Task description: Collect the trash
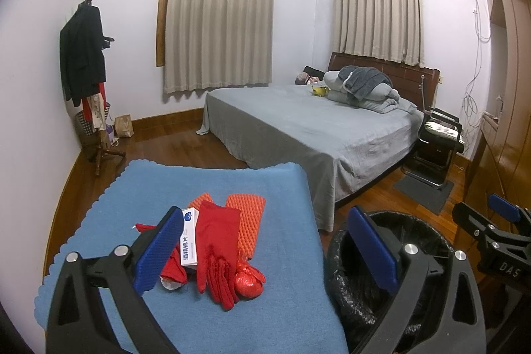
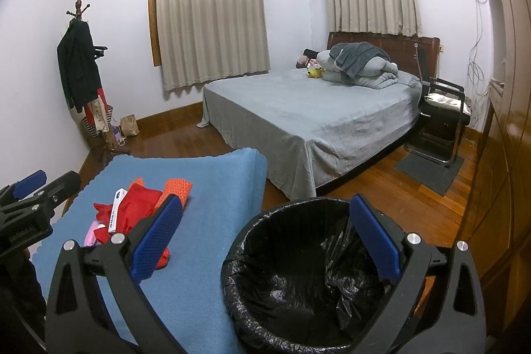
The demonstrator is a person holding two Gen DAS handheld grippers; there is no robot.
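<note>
A pile of trash lies on a blue mat (image 1: 252,188): a red glove (image 1: 215,247), a white box with blue print (image 1: 189,241), orange foam netting (image 1: 247,218), a crumpled red wrapper (image 1: 247,282) and red cloth scraps (image 1: 172,269). My left gripper (image 1: 265,251) is open and empty, hovering just above and in front of the pile. A bin with a black liner (image 2: 298,281) stands right of the mat. My right gripper (image 2: 265,244) is open and empty above the bin's near rim. The pile shows at the left of the right wrist view (image 2: 132,208).
A bed with a grey sheet (image 1: 315,128) stands beyond the mat. A coat stand with dark clothes (image 1: 86,62) is in the left corner. A black chair (image 1: 438,141) sits by the bed, and wooden wardrobes (image 1: 504,121) line the right wall.
</note>
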